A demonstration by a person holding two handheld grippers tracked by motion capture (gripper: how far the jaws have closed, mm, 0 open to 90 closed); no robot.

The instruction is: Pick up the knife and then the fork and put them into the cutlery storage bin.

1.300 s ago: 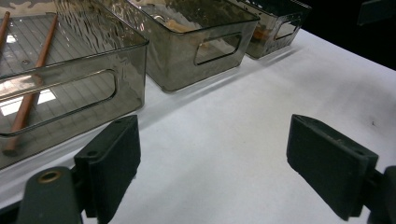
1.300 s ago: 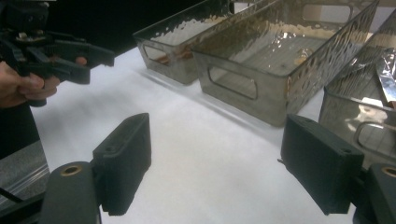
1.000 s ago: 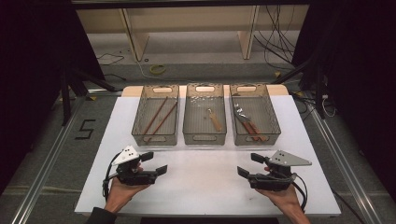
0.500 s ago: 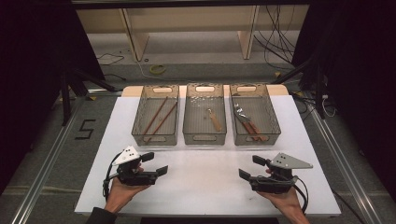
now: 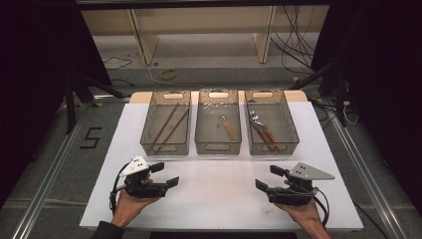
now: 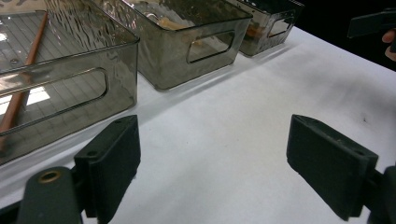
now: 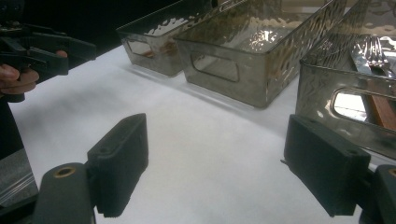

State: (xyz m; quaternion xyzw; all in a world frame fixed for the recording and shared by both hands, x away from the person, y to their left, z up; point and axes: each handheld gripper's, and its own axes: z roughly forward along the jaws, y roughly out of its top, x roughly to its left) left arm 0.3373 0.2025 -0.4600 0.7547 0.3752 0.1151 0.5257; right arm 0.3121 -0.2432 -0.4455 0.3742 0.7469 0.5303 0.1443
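Three smoky clear bins stand in a row at the back of the white table point(image 5: 219, 199). The left bin point(image 5: 147, 130) holds brown chopsticks point(image 5: 168, 127). A wooden-handled utensil point(image 5: 228, 129) lies in the middle bin point(image 5: 218, 148), and forks with wooden handles point(image 5: 264, 132) lie in the right bin point(image 5: 293, 130). My left gripper point(image 5: 165, 175) point(image 6: 219, 163) is held open over the bare table near its front left. My right gripper point(image 5: 268, 178) point(image 7: 215, 172) is open at the front right. Nothing sits between either pair of jaws.
In the left gripper view the chopstick bin point(image 6: 70, 88) is close ahead at the left. The fork bin point(image 7: 327, 79) is close at the right in the right gripper view, with the other gripper point(image 7: 51, 49) far left. Dark floor, cables and shelf legs lie beyond the table.
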